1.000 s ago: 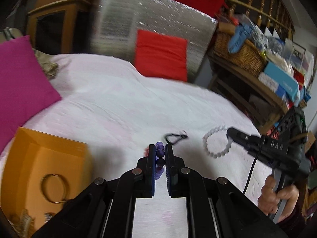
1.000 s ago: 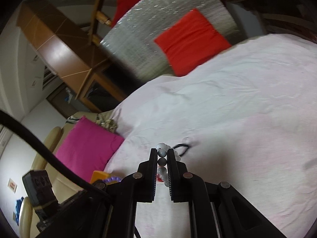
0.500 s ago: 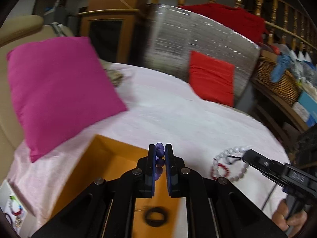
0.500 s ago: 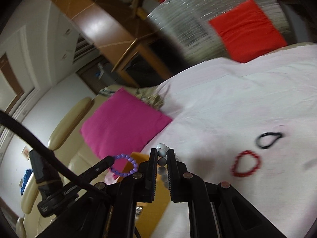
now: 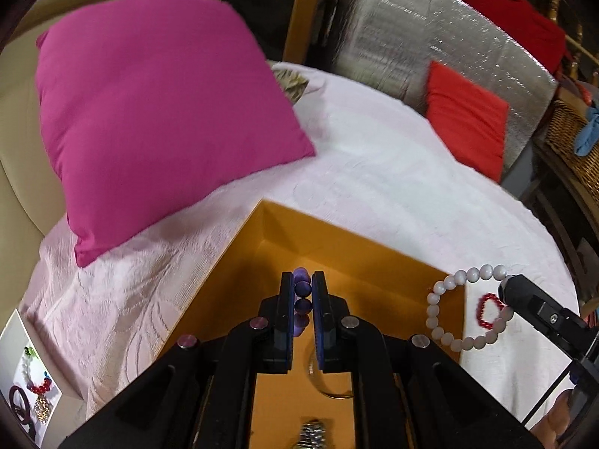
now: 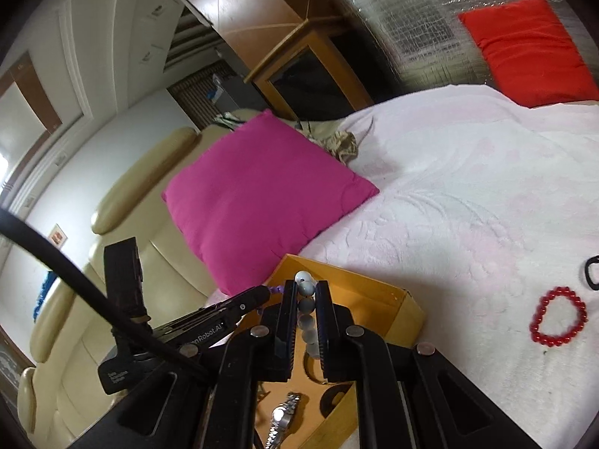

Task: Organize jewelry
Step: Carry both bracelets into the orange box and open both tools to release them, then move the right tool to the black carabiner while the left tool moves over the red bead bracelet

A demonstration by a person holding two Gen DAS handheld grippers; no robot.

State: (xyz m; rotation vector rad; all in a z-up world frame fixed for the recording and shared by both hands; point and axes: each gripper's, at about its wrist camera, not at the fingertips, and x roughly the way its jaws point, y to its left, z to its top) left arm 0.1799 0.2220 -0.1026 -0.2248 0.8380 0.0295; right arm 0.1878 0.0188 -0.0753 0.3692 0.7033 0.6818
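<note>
Both grippers hover over the orange box (image 5: 359, 258) on the bed: left gripper (image 5: 302, 292) clenched on a purple bracelet (image 5: 301, 287), right gripper (image 6: 305, 299) on a white bracelet (image 5: 445, 321). Next, likely release; red bracelet (image 6: 558, 316) waits at 3 o'clock

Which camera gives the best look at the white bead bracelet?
The left wrist view: the white bead bracelet hangs as a nearly full loop from the right claw. The right wrist view shows only a few beads pinched between that claw's fingers.
</note>
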